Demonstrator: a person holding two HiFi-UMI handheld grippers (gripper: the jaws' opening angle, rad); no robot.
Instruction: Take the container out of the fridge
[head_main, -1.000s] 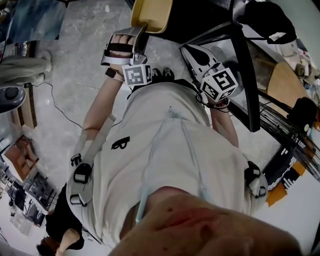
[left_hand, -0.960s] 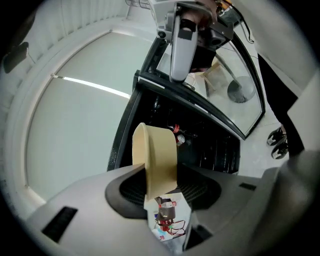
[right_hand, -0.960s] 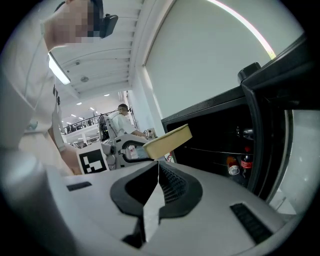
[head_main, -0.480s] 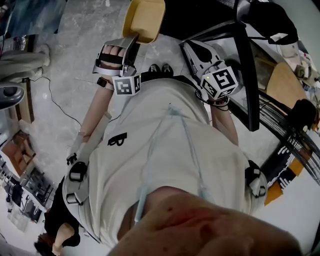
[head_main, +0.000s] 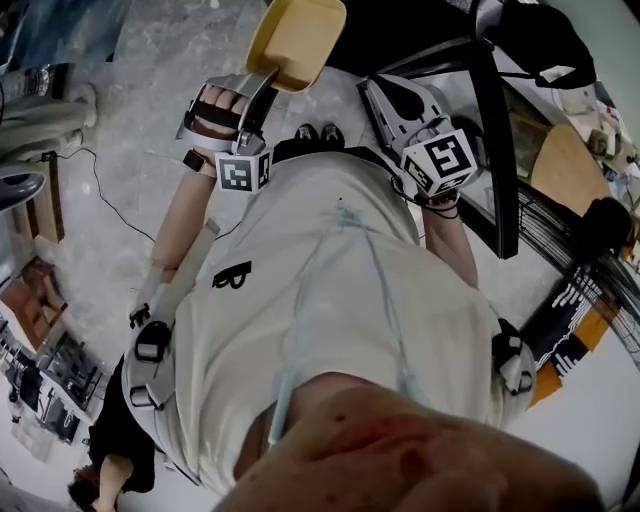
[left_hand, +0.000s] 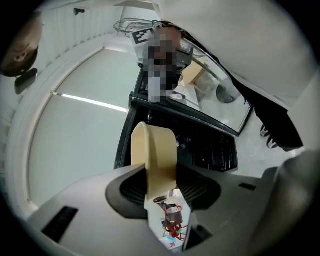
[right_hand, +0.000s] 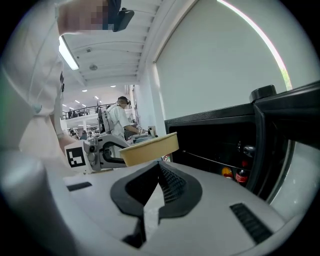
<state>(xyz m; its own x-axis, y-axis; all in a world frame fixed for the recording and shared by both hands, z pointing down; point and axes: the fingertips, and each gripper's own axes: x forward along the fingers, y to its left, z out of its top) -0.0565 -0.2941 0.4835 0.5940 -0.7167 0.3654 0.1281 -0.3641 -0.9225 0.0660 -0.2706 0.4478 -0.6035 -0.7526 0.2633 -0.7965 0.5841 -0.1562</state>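
A tan round container (head_main: 296, 38) is out in front of the black fridge (left_hand: 202, 146), tilted on its side in the left gripper view. My left gripper (head_main: 270, 78) is shut on the container's rim (left_hand: 153, 150), which passes between the two pads (left_hand: 131, 187). From the right gripper view the container (right_hand: 149, 148) and my left gripper (right_hand: 100, 152) are to the left of the open fridge cavity (right_hand: 215, 142). My right gripper (right_hand: 159, 167) hovers before the fridge with its jaws together and nothing between them. In the head view my right gripper (head_main: 385, 95) is beside the fridge door (head_main: 492, 140).
The fridge door (right_hand: 285, 125) stands open at the right. Small red-capped bottles (right_hand: 242, 176) stand low inside the cavity. A chair and a cable lie on the grey floor (head_main: 120, 190) at the left. People work at benches in the background (right_hand: 120, 117).
My left gripper and the container have shifted left in the head view, further from the fridge. The right gripper has barely moved.
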